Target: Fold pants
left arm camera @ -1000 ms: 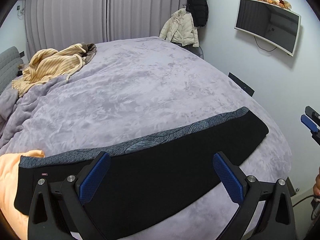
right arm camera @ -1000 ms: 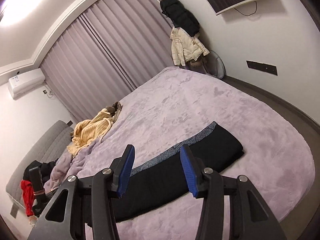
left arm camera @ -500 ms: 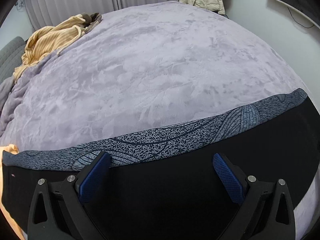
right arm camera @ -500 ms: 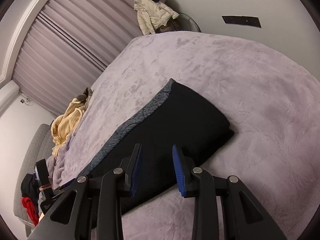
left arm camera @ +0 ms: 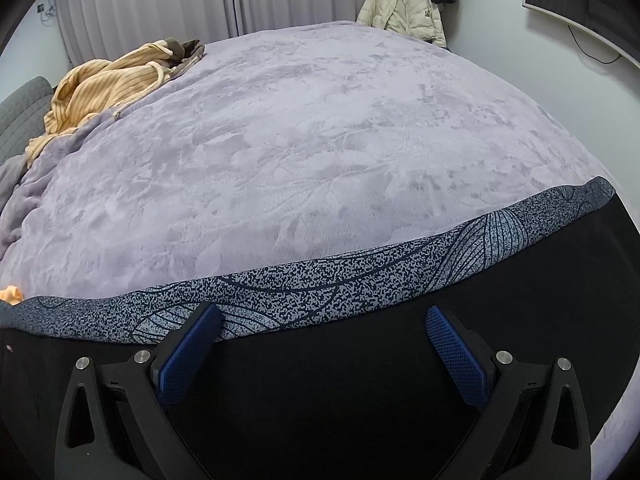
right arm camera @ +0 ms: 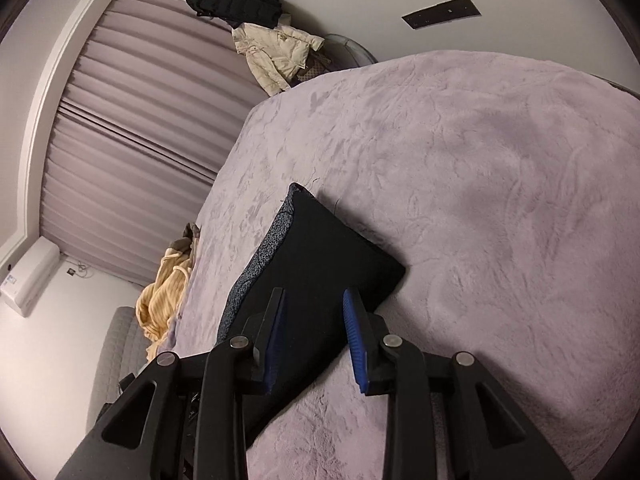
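Note:
Black pants (left arm camera: 320,380) with a speckled grey-blue band (left arm camera: 360,280) lie folded lengthwise in a long strip across the near side of the lilac bed cover (left arm camera: 320,140). My left gripper (left arm camera: 322,310) hangs low over the strip's middle, open wide, with nothing between its blue pads (left arm camera: 188,356). In the right wrist view the pants (right arm camera: 320,240) end in a squared corner. My right gripper (right arm camera: 314,292) hovers over that end's near edge. It is open, its jaws standing narrow. I see no cloth pinched between its pads (right arm camera: 354,332).
A yellow striped garment (left arm camera: 104,80) lies bunched at the bed's far left, near the grey headboard (left arm camera: 20,108). A cream jacket (right arm camera: 276,52) and a black coat (right arm camera: 236,0) hang by the curtains. An orange cloth (left arm camera: 12,294) pokes out by the pants' left end.
Both grippers have come down close to the pants. The right one rolled and its jaws narrowed. The left has barely moved in the last half second.

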